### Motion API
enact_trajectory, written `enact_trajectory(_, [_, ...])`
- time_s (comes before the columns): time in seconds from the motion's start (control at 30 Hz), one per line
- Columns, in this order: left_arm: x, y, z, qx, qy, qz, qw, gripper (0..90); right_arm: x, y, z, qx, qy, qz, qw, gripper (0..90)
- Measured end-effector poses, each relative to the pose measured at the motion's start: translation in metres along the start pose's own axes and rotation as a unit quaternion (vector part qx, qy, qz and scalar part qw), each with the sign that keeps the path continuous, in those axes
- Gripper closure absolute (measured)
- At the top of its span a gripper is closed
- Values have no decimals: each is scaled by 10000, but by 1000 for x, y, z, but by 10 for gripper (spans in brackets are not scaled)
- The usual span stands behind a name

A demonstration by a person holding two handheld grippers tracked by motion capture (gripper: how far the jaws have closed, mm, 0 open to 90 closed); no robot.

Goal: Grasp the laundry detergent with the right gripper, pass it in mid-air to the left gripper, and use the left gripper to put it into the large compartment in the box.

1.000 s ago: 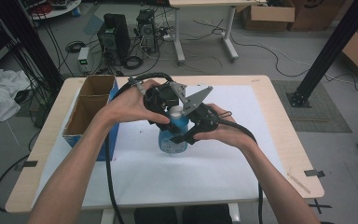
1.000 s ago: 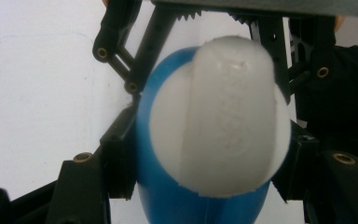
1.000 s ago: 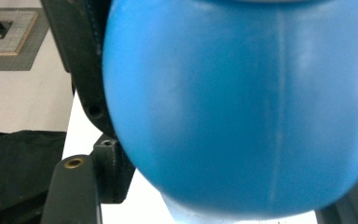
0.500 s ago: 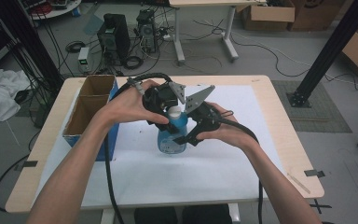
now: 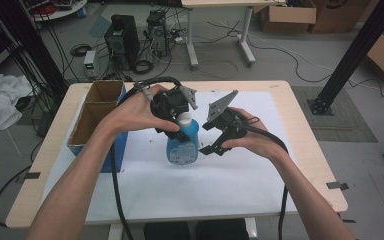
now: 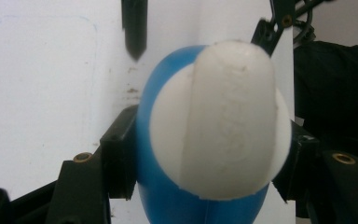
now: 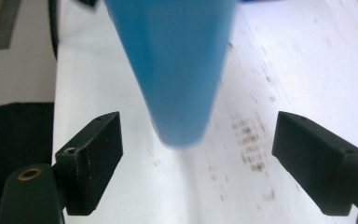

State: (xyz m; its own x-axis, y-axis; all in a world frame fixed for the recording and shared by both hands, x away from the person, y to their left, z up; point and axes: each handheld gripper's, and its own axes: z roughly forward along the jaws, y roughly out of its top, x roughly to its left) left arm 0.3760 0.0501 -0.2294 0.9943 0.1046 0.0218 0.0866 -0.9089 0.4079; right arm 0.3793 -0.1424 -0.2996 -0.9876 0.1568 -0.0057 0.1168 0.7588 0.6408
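On the table's left edge sits an open cardboard box (image 5: pixel 100 107). Next, the left gripper (image 5: pixel 176 120) pinches the neck of a blue bottle (image 5: pixel 182 142) with a white cap (image 6: pixel 233 116), standing on the white mat (image 5: pixel 240 175) mid-table. Just right of the bottle, the right gripper (image 5: pixel 219 137) has been opening its jaws; they stand spread, clear of it

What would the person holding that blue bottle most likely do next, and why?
Probably lift the blue bottle with the left gripper alone. Its jaws clamp the bottle just under the white cap, while the right gripper has just been opening: its jaws stand wide, clear of the bottle, nothing pressed between them.
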Motion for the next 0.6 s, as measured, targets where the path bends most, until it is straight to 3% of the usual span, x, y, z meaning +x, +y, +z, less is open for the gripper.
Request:
enact_trajectory(0.2, [0, 0, -5, 155, 147, -191, 9996, 380, -5, -13, -14, 432, -254, 238, 9985, 166])
enact_trajectory(0.4, [1, 0, -18, 132, 236, -428, 9987, 380, -10, -28, -28, 629, -542, 497, 9953, 172])
enact_trajectory(0.6, [5, -2, -34, 182, 452, -907, 9947, 380, -14, -46, -40, 754, -815, 825, 9904, 178])
